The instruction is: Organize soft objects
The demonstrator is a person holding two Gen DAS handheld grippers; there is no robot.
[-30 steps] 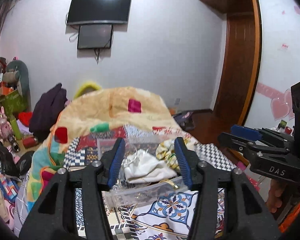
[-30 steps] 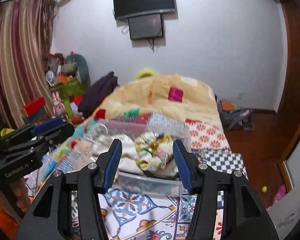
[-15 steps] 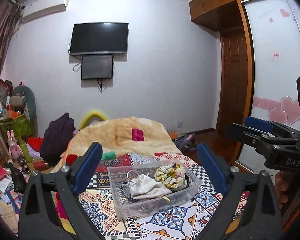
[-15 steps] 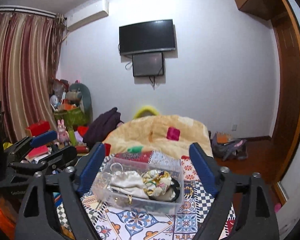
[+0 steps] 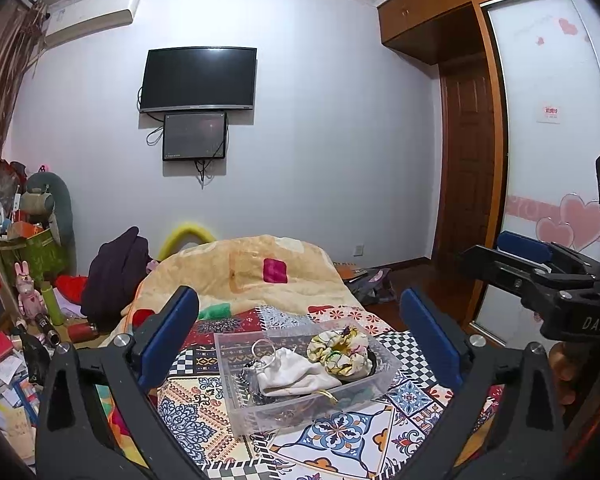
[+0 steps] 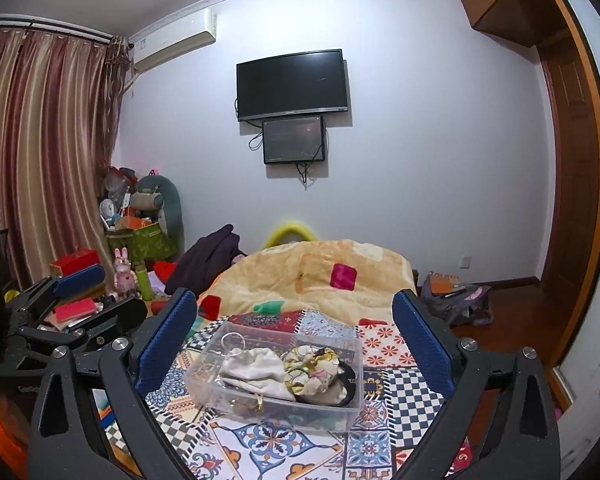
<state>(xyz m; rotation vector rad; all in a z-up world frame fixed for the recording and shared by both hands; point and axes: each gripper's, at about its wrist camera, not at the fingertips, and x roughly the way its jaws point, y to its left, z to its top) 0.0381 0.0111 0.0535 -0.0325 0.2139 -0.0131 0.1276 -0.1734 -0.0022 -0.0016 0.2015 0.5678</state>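
A clear plastic box [image 5: 244, 412] stands on the patterned bed cover; it also shows in the right wrist view [image 6: 204, 388]. Inside lie a white cloth pouch [image 5: 292, 372] [image 6: 256, 368], a floral scrunchie [image 5: 338, 350] [image 6: 312, 368], a metal ring [image 6: 233, 340] and a black band [image 6: 346, 380]. My left gripper [image 5: 300, 344] is open wide and empty, held back above the box. My right gripper [image 6: 294, 346] is open wide and empty, also back from the box. Each gripper shows at the edge of the other's view [image 5: 540, 276] [image 6: 60, 308].
A beige quilt [image 5: 260, 272] is heaped behind the box. Clutter, toys and boxes [image 6: 132, 256] fill the floor on the left. A bag [image 6: 456, 300] lies on the floor at right by the wooden door [image 5: 468, 160]. A TV [image 6: 292, 84] hangs on the wall.
Both grippers have opened wide and pulled back and up from the box, which now looks smaller and lower in both views.
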